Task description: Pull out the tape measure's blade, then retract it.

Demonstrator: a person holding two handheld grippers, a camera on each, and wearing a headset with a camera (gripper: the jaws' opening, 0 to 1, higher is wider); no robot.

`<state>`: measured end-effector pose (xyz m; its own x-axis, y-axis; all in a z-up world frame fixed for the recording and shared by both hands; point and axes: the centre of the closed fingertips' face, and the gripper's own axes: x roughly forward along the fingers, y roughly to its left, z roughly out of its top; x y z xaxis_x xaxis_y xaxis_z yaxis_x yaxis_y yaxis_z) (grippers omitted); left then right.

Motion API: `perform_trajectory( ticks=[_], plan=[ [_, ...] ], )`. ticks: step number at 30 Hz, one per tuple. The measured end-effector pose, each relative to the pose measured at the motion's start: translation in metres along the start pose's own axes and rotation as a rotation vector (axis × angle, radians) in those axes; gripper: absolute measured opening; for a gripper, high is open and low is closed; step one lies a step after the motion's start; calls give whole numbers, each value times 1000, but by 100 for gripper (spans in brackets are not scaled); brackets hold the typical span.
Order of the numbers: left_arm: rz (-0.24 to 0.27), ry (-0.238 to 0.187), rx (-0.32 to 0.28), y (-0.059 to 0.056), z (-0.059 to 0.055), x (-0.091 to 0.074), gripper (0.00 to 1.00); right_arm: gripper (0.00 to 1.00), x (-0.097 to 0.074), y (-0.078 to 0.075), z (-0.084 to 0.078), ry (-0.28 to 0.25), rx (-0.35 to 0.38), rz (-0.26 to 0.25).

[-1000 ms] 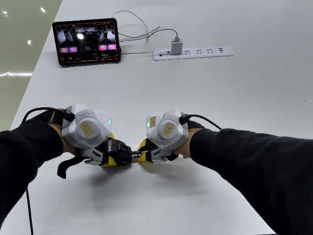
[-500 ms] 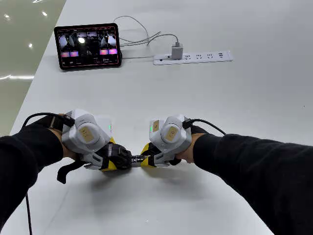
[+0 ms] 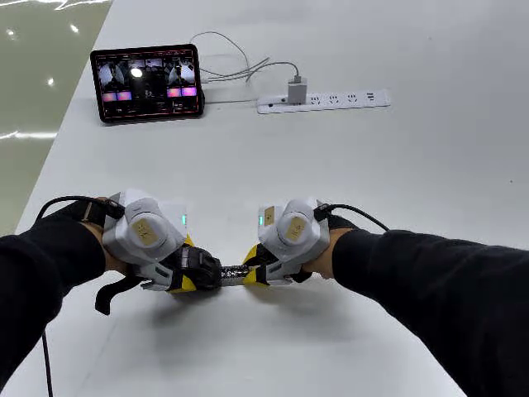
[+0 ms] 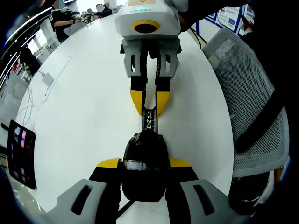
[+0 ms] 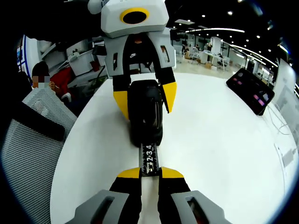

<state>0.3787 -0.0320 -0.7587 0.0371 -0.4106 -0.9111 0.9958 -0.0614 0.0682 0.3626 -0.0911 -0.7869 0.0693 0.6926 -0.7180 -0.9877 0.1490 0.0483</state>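
Sprawling white table (image 3: 372,182) beneath tape measure (image 3: 201,269)

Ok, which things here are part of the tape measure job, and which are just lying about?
In the job: tape measure case, held in the left gripper; its blade, pinched by the right gripper.
Lying about: tablet, power strip, charger, cables, mesh chair.

Black tape measure (image 4: 144,165), blade (image 4: 149,122) slightly out
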Motion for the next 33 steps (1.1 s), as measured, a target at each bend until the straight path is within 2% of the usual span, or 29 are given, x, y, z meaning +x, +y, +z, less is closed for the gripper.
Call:
perform_trajectory(
  ticks=[33],
  plan=[
    [2,-4,6,-1,1,0,30,8,-17,1,-19,21,12,-19]
  ],
)
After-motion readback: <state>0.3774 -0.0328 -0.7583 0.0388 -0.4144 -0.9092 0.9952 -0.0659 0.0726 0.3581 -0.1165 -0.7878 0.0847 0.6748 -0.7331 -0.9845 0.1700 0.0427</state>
